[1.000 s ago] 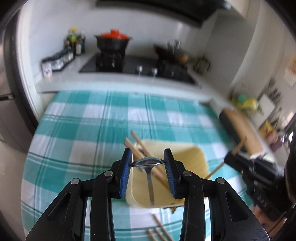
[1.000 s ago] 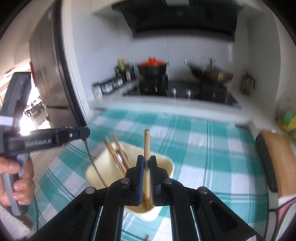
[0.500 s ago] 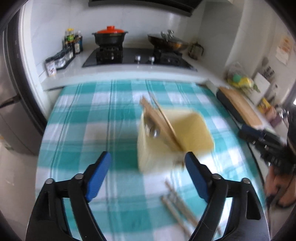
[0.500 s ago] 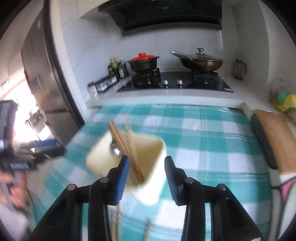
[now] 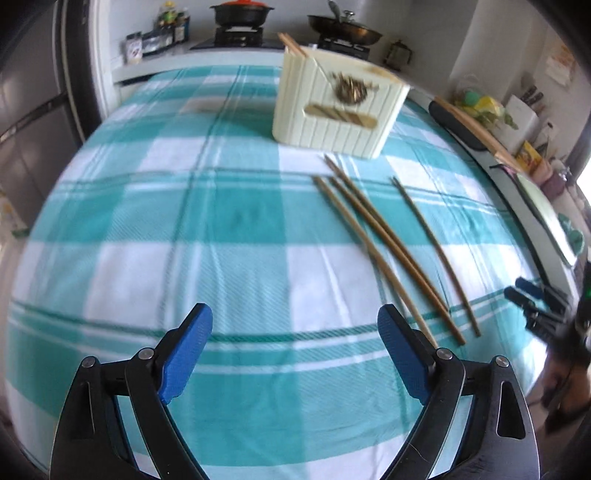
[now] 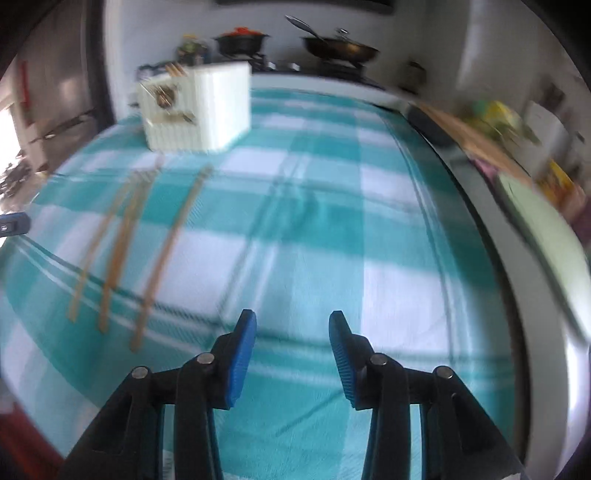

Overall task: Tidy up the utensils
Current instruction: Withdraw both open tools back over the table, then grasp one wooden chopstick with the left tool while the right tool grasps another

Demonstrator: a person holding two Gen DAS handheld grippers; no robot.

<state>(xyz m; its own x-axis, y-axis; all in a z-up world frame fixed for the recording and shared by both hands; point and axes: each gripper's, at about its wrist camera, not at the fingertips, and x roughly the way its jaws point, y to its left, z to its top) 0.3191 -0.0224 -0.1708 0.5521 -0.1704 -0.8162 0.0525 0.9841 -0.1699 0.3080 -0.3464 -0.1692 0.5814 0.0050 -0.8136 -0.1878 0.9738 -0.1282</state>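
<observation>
A cream ribbed utensil holder (image 5: 338,110) stands on the checked tablecloth at the far side, with chopstick ends sticking out of its top; it also shows in the right wrist view (image 6: 195,107). Several wooden chopsticks (image 5: 384,236) lie loose on the cloth in front of it, and show blurred in the right wrist view (image 6: 122,236). My left gripper (image 5: 295,332) is wide open and empty, low over the cloth, left of the chopsticks' near ends. My right gripper (image 6: 292,332) is open and empty, right of the chopsticks. It shows at the right edge of the left wrist view (image 5: 532,306).
The teal and white checked cloth (image 5: 221,229) covers the table. A stove with a red-lidded pot (image 5: 242,13) and a wok (image 5: 343,31) stands behind. A wooden board (image 5: 476,127) and clutter line the right counter. A fridge (image 5: 29,92) stands at left.
Both grippers let go: the spoon and the chopstick went into the holder. Both have since drawn back and dropped low over the cloth, open, with the holder now far off.
</observation>
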